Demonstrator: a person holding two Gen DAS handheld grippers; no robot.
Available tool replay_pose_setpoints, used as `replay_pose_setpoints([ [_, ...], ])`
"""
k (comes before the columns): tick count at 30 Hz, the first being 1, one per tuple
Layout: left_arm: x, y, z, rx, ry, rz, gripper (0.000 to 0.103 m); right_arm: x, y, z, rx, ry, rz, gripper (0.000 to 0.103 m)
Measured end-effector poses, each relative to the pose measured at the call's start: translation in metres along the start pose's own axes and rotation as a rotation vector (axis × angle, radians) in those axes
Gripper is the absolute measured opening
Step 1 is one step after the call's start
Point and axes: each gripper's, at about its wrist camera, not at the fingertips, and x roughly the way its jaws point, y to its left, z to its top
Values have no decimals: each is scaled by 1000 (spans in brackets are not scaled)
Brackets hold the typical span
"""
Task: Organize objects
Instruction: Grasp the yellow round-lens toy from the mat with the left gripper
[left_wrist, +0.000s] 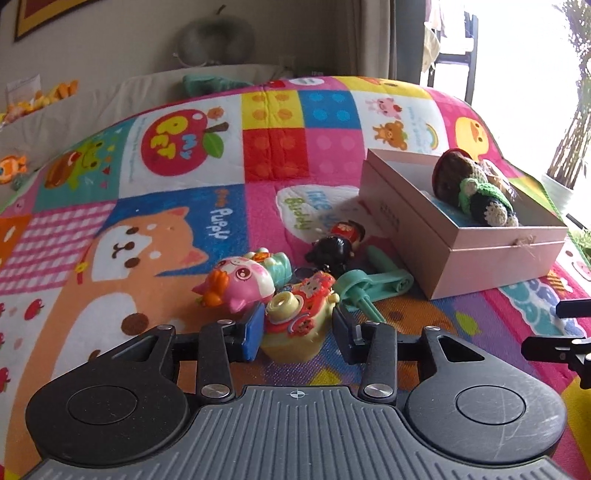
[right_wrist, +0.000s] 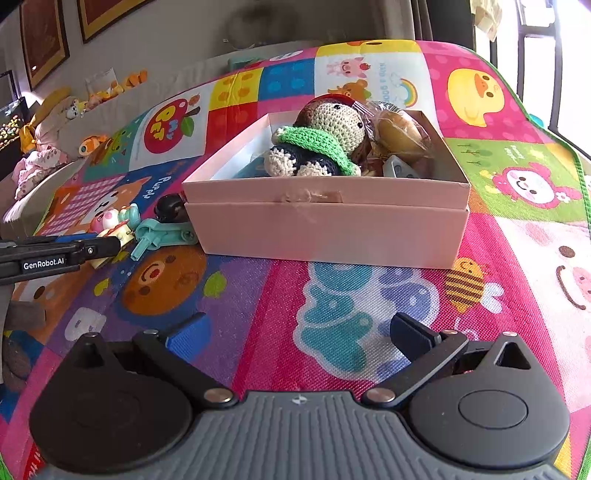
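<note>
Inside the pink box (right_wrist: 325, 229) on the play mat (right_wrist: 369, 295) a crochet doll (right_wrist: 321, 147) and wrapped bun (right_wrist: 400, 134) already lie. Left of it, five toys remain; my left gripper (left_wrist: 295, 330) brackets the toy camera (left_wrist: 299, 314), jaws unclenched. My right gripper (right_wrist: 299, 332) gapes empty.

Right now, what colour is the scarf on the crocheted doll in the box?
Bright green, on the crocheted doll; the right wrist view shows it best.
</note>
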Motion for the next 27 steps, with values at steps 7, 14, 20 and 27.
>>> replay_pose_setpoints([
  [7, 11, 21, -1, -102, 16, 40, 37, 1, 2, -1, -13, 4, -8, 103],
  [14, -2, 28, -7, -113, -47, -34, 31, 1, 1, 0, -15, 6, -7, 103],
  [20, -46, 66, -29, -244, -183, -6, 30, 1, 14, 0, -82, 3, 18, 103],
  [27, -57, 121, -52, -540, -259, 37, 30, 5, 91, 21, -293, -50, 161, 103],
])
